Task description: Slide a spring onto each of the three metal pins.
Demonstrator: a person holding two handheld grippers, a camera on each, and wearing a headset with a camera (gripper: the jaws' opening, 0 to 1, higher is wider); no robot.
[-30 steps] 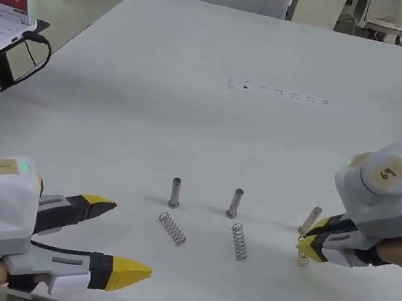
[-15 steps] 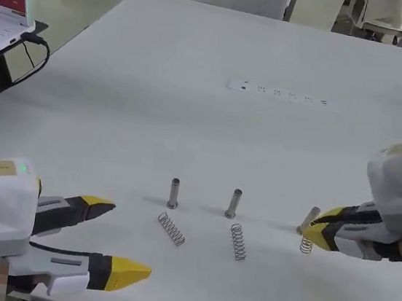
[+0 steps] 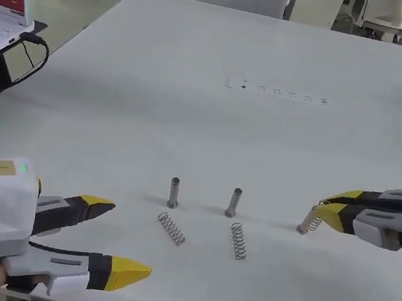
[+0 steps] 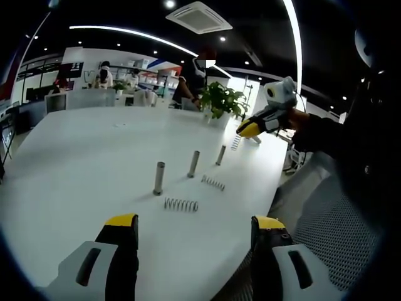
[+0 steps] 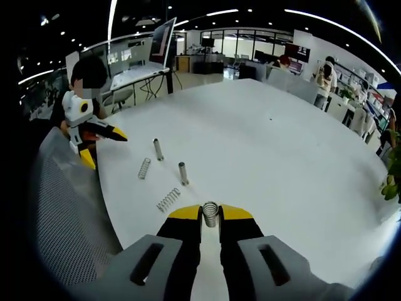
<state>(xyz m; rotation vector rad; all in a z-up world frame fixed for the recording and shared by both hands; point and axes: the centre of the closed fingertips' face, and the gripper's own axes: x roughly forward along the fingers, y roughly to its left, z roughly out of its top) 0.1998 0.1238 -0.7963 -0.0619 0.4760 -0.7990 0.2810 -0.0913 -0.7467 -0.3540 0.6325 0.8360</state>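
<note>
Three short metal pins stand in a row on the white table: left pin [image 3: 174,192], middle pin [image 3: 234,202], right pin [image 3: 304,223], which looks tilted. Two springs lie in front of them, one [image 3: 171,228] by the left pin and one [image 3: 238,241] by the middle pin. My right gripper [image 3: 328,210] is shut on a third spring [image 3: 315,222], which hangs just beside the right pin's top; that spring [image 5: 210,214] sits end-on between the jaws. My left gripper [image 3: 117,237] rests open and empty at the near left, well short of the pins [image 4: 159,178].
A laptop [image 3: 3,1] on a stand with a black cable [image 3: 34,45] sits off the table's far left. A row of flush sockets [image 3: 278,92] lies mid-table behind the pins. People stand in the background.
My right gripper has lifted the third spring off the table and drawn back to the right, bringing the spring up beside the right pin. The left gripper has stayed put.
</note>
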